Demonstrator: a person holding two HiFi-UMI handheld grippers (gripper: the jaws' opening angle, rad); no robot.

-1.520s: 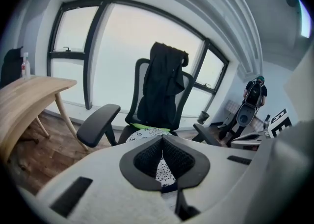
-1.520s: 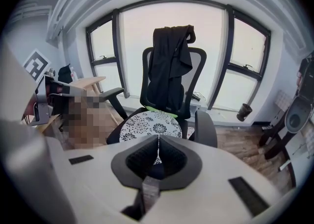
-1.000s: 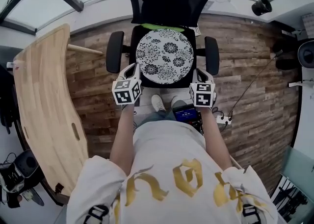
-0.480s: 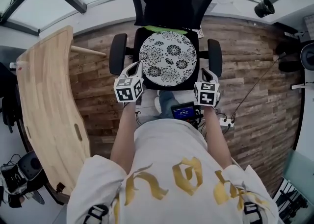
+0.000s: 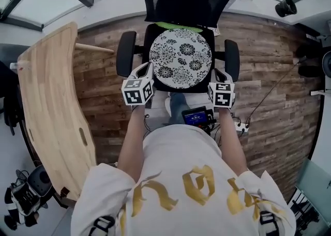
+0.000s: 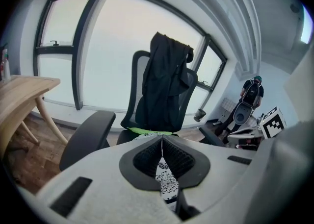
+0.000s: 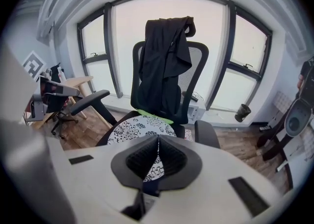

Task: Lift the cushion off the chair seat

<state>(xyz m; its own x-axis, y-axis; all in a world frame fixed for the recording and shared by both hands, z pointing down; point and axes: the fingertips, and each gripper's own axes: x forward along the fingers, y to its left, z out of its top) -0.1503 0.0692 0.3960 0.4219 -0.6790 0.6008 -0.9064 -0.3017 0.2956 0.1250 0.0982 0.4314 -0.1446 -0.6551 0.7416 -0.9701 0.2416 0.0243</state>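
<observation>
A round black-and-white flowered cushion (image 5: 181, 58) lies flat on the seat of a black office chair (image 5: 126, 53), over a green pad (image 5: 178, 25). A black jacket (image 7: 164, 59) hangs over the backrest. My left gripper (image 5: 148, 67) hovers at the seat's front left corner, jaws shut and empty. My right gripper (image 5: 216, 76) hovers at the front right, beside the right armrest (image 5: 232, 59), also shut on nothing. In the left gripper view the cushion (image 6: 167, 185) shows below the closed tips (image 6: 161, 137). The right gripper view has the cushion (image 7: 137, 127) just beyond its closed tips (image 7: 157, 137).
A curved wooden table (image 5: 49, 106) stands to the left. A power strip (image 5: 239, 125) and cable lie on the wood floor at right. The person's shoes (image 5: 173, 107) stand just before the seat. Large windows are behind the chair.
The right gripper has edged a little closer to the seat's front right. The left gripper has barely shifted. Both stay shut and the cushion has not moved.
</observation>
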